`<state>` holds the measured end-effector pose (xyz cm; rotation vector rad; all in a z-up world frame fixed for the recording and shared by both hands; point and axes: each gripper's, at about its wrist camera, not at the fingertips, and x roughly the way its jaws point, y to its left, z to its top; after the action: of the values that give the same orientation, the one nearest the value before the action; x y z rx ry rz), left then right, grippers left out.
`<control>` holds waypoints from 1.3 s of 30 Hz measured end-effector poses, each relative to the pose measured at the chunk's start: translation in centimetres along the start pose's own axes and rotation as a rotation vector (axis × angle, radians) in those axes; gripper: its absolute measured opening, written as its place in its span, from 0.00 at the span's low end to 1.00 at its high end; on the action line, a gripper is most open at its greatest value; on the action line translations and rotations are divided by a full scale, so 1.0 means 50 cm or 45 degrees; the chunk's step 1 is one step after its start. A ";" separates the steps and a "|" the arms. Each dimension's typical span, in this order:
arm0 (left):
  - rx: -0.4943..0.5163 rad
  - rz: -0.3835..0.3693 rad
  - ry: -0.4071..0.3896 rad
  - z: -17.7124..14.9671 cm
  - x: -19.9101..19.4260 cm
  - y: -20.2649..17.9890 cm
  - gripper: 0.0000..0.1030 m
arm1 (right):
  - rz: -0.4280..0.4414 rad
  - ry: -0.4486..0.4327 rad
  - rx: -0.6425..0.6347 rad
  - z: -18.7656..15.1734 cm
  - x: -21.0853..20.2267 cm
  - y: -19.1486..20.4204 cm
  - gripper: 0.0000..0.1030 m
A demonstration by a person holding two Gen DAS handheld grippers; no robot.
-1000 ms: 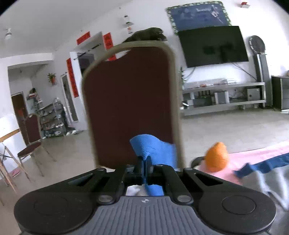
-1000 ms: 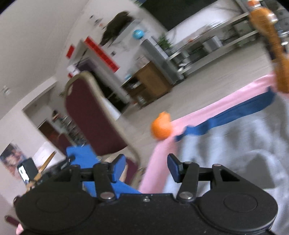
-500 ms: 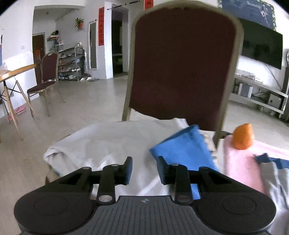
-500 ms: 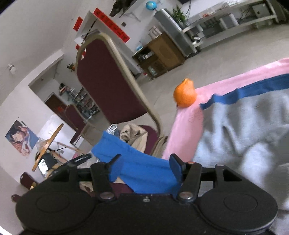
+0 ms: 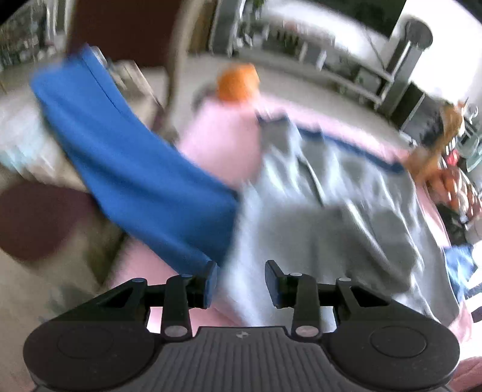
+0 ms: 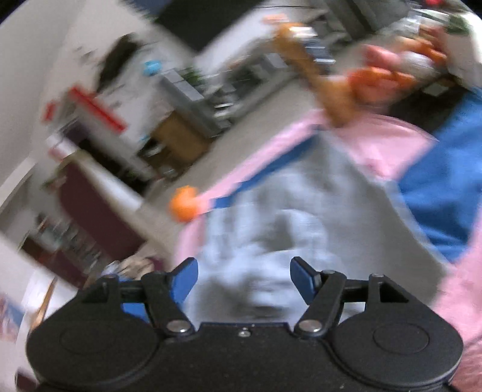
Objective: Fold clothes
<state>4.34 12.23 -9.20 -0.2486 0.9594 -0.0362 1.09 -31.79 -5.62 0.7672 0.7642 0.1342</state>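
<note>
The picture is blurred by motion. A folded blue cloth (image 5: 129,169) lies at the left, over pale clothes on a dark red chair (image 5: 120,27); its near end is close to my left finger. My left gripper (image 5: 241,280) hangs over a crumpled grey garment (image 5: 331,217) with blue trim on a pink cover (image 5: 223,141). Its jaws are opening and nothing is between them. My right gripper (image 6: 244,277) is over the same grey garment (image 6: 286,211), jaws opening, also with nothing between them. A blue panel (image 6: 446,187) of the garment shows at the right.
An orange fruit (image 5: 238,81) sits at the pink cover's far corner, also seen as the orange fruit (image 6: 183,208) in the right wrist view. A brown toy (image 6: 319,75) and orange items stand at the far right. The chair back (image 6: 99,211) rises beyond the left edge.
My left gripper let go of the blue cloth, which now rests on the chair's pile. Both grippers swung right and tipped down over the grey garment, and the right jaws spread wider.
</note>
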 end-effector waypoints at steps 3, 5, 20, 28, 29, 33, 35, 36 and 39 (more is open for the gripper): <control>0.123 0.070 0.094 -0.049 0.062 -0.059 0.34 | -0.154 0.064 0.057 -0.009 0.042 -0.087 0.31; 0.222 0.139 0.105 -0.069 0.085 -0.087 0.35 | -0.233 0.145 0.044 -0.020 0.076 -0.120 0.26; 0.877 0.101 -0.008 -0.169 0.098 -0.196 0.35 | -0.462 0.363 -0.617 -0.118 0.168 -0.046 0.57; 0.840 0.004 -0.011 -0.172 0.053 -0.178 0.08 | -0.455 0.264 -0.747 -0.154 0.100 -0.023 0.05; 0.840 -0.005 0.011 -0.173 0.054 -0.174 0.08 | -0.467 0.289 -0.736 -0.158 0.097 -0.030 0.01; 0.858 -0.008 0.033 -0.178 0.050 -0.182 0.15 | -0.538 0.347 -0.747 -0.164 0.123 -0.048 0.02; 0.805 -0.081 -0.001 -0.168 0.023 -0.171 0.21 | -0.514 0.320 -0.722 -0.159 0.114 -0.052 0.03; 0.768 -0.134 -0.035 -0.163 0.005 -0.162 0.21 | -0.493 0.294 -0.701 -0.155 0.105 -0.053 0.04; 0.631 -0.277 -0.134 -0.133 -0.028 -0.138 0.27 | -0.385 0.189 -0.605 -0.132 0.081 -0.050 0.05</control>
<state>-1.35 4.46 -10.18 0.1035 0.7871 -0.4506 -0.77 -28.28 -12.73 0.1882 0.9358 0.0949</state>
